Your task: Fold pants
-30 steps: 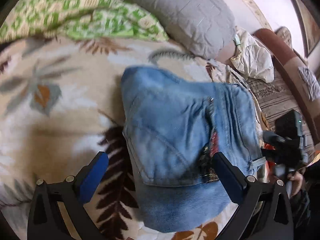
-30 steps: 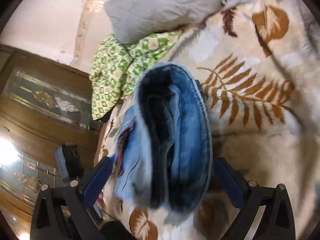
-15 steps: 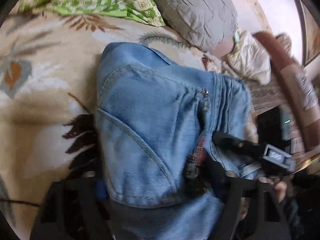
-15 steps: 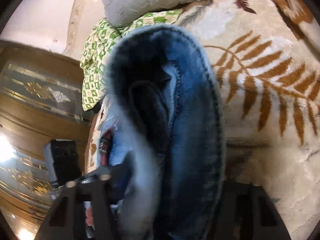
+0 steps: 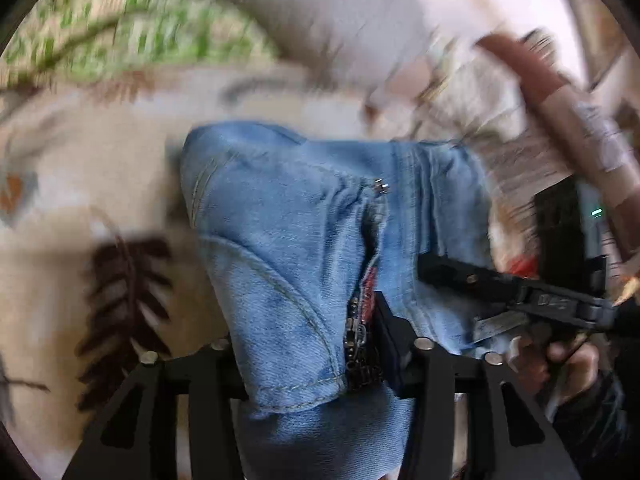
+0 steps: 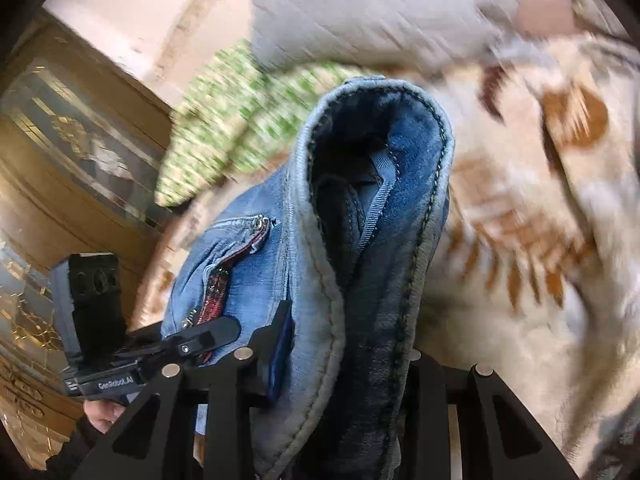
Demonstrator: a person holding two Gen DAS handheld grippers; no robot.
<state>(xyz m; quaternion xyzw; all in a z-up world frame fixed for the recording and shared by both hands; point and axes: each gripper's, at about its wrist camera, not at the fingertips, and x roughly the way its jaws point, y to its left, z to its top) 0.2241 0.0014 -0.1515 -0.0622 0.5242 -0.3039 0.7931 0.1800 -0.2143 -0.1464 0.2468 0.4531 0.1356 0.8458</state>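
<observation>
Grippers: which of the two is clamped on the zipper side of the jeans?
The left gripper. Its jaws, just closing, pinch the jeans right by the open zipper; the right gripper grips the thick folded edge, away from it.

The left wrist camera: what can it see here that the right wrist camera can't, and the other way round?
Only the left wrist view shows the dark brown fern print on the bed cover beside the jeans, and a brown padded edge at the far right. Only the right wrist view shows the wooden door with patterned glass and the dark inside of the folded jeans' open end. Both show the blue jeans with their zip, the green patterned cloth, the grey pillow, and each other's gripper: the right gripper and the left gripper, both clamped on the denim.
</observation>
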